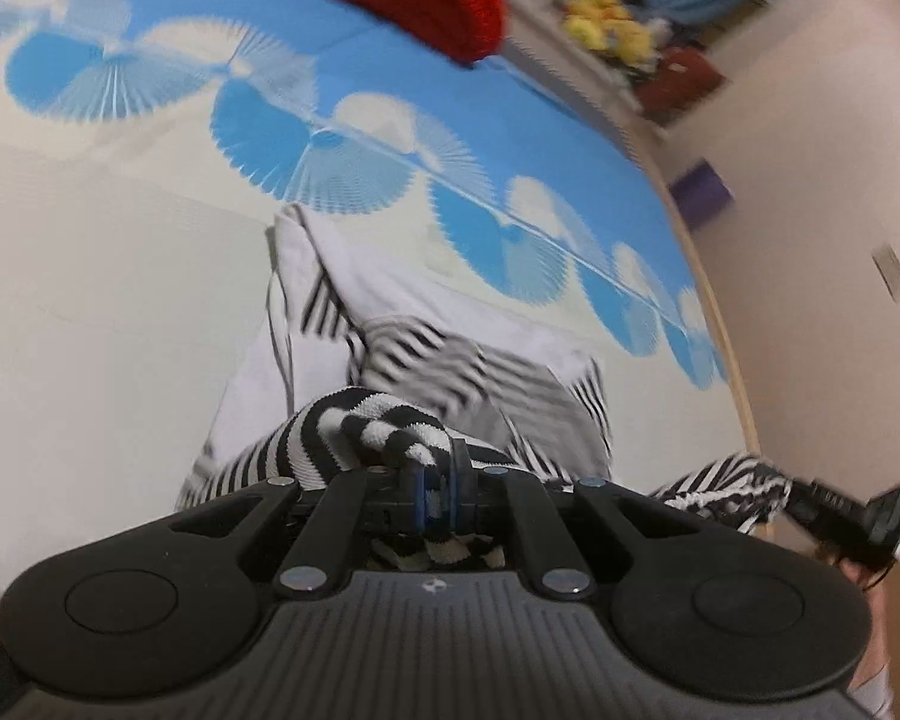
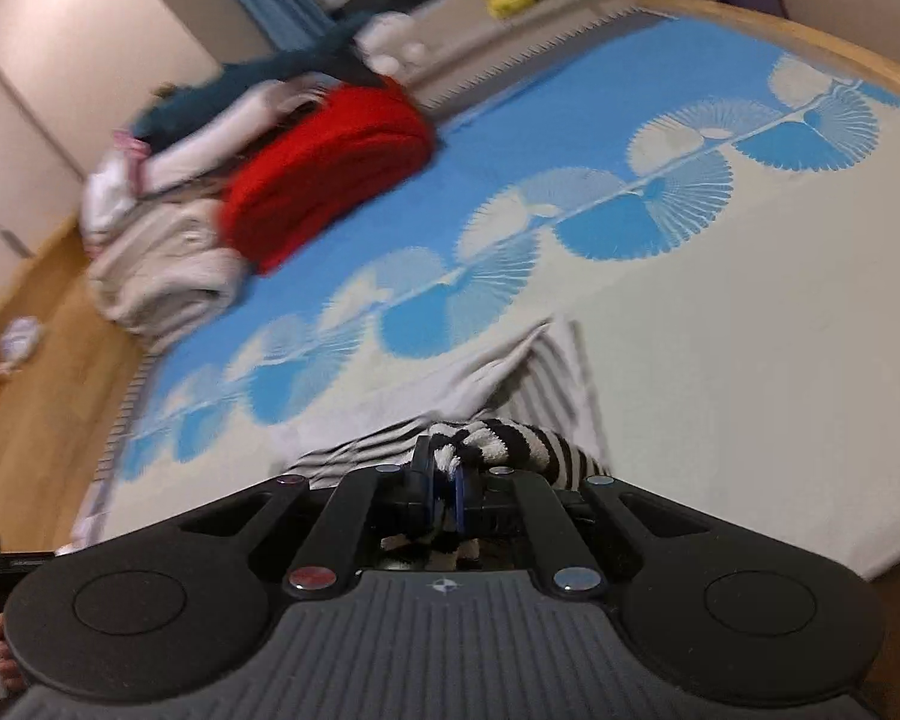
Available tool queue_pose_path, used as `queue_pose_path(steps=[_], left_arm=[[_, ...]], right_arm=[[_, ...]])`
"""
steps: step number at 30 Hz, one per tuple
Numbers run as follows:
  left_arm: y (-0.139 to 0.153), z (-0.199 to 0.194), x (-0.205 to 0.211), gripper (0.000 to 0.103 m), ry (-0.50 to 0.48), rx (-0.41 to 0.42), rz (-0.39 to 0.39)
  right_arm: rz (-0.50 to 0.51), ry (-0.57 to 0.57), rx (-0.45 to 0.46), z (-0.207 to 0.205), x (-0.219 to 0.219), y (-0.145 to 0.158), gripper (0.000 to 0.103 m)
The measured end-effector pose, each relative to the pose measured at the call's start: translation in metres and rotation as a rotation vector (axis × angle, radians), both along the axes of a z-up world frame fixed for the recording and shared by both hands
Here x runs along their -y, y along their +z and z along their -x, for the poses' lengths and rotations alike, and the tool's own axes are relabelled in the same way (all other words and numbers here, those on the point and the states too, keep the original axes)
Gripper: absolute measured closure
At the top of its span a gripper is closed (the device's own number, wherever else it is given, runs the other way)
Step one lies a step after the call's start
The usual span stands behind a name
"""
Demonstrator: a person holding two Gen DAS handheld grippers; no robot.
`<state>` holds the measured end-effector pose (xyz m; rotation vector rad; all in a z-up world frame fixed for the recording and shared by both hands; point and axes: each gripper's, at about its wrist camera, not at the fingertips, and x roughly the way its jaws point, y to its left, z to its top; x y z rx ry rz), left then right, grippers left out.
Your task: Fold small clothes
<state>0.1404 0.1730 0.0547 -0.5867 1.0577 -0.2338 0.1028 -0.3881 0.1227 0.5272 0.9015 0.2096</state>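
A small black-and-white striped garment [image 1: 426, 360] with white panels lies on the bed, partly lifted at its near edge. My left gripper [image 1: 432, 471] is shut on a bunched striped edge of it. My right gripper [image 2: 444, 471] is shut on another striped edge [image 2: 528, 444]. In the left wrist view the right gripper [image 1: 840, 510] shows at the right, with striped cloth stretched toward it. The rest of the garment [image 2: 510, 378] lies flat beyond the right gripper.
The bed cover [image 1: 120, 300] is cream with blue fan patterns. A red folded blanket [image 2: 324, 168] and a pile of pale clothes [image 2: 162, 276] sit at the far side. Wooden floor [image 2: 24, 408] lies beyond the bed edge. Yellow plush toys [image 1: 606, 24] sit on a shelf.
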Motion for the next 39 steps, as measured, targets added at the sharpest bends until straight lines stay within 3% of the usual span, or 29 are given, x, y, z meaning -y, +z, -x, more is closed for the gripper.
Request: queue_pose_path(steps=[4, 6, 8, 9, 10, 11, 13, 15, 17, 18, 19, 21, 24, 27, 30, 33, 34, 35, 36, 39], left_arm=[[-0.059, -0.095, -0.02, 0.094, 0.111, -0.127, 0.063], [-0.088, -0.125, -0.036, 0.09, 0.216, -0.179, 0.129], [-0.102, -0.136, -0.051, 0.078, 0.273, -0.163, 0.139], [-0.101, -0.139, -0.056, 0.077, 0.317, -0.175, 0.125], [-0.097, -0.142, -0.06, 0.076, 0.341, -0.158, 0.12], [-0.09, -0.144, -0.06, 0.067, 0.33, -0.104, 0.128], [-0.075, -0.15, -0.056, 0.058, 0.248, -0.012, 0.104], [-0.064, -0.156, -0.043, 0.054, 0.096, 0.063, 0.02], [-0.059, -0.156, -0.024, 0.039, -0.044, 0.107, -0.078], [-0.059, -0.151, -0.013, 0.036, -0.112, 0.117, -0.119], [-0.061, -0.148, -0.004, 0.033, -0.167, 0.122, -0.155], [-0.067, -0.144, 0.018, 0.033, -0.276, 0.126, -0.276], [-0.079, -0.137, 0.04, 0.033, -0.351, 0.118, -0.426], [-0.094, -0.137, 0.049, 0.033, -0.362, 0.111, -0.523], [-0.1, -0.136, 0.058, 0.037, -0.359, 0.156, -0.605], [-0.102, -0.142, 0.062, 0.062, -0.349, 0.182, -0.644], [-0.104, -0.146, 0.063, 0.076, -0.339, 0.176, -0.648], [-0.104, -0.149, 0.062, 0.096, -0.323, 0.164, -0.652], [-0.104, -0.154, 0.058, 0.096, -0.298, 0.151, -0.647], [-0.086, -0.164, 0.038, 0.1, -0.132, 0.209, -0.582]], right_arm=[[0.042, -0.037, -0.052, -0.098, -0.01, -0.05, 0.098], [0.053, -0.081, -0.098, -0.143, -0.016, -0.081, 0.096], [0.048, -0.171, -0.134, -0.168, -0.016, -0.107, 0.087], [0.039, -0.197, -0.133, -0.173, -0.015, -0.115, 0.086], [0.034, -0.213, -0.125, -0.177, -0.014, -0.121, 0.085], [0.047, -0.223, -0.122, -0.181, -0.015, -0.123, 0.085], [0.072, -0.199, -0.046, -0.187, -0.016, -0.116, 0.083], [0.126, -0.149, 0.036, -0.189, -0.02, -0.107, 0.077], [0.195, -0.006, 0.105, -0.19, -0.031, -0.101, 0.071], [0.235, 0.082, 0.129, -0.188, -0.038, -0.101, 0.056], [0.271, 0.166, 0.141, -0.184, -0.045, -0.103, 0.05], [0.346, 0.305, 0.155, -0.175, -0.06, -0.111, 0.046], [0.422, 0.422, 0.21, -0.161, -0.079, -0.116, 0.046], [0.475, 0.507, 0.186, -0.16, -0.091, -0.128, 0.046], [0.624, 0.55, 0.17, -0.157, -0.106, -0.146, 0.046], [0.795, 0.537, 0.196, -0.16, -0.121, -0.16, 0.047], [0.829, 0.531, 0.203, -0.162, -0.124, -0.163, 0.048], [0.831, 0.534, 0.206, -0.164, -0.126, -0.164, 0.055], [0.811, 0.535, 0.202, -0.168, -0.128, -0.165, 0.07], [0.752, 0.505, 0.206, -0.184, -0.129, -0.158, 0.084]])
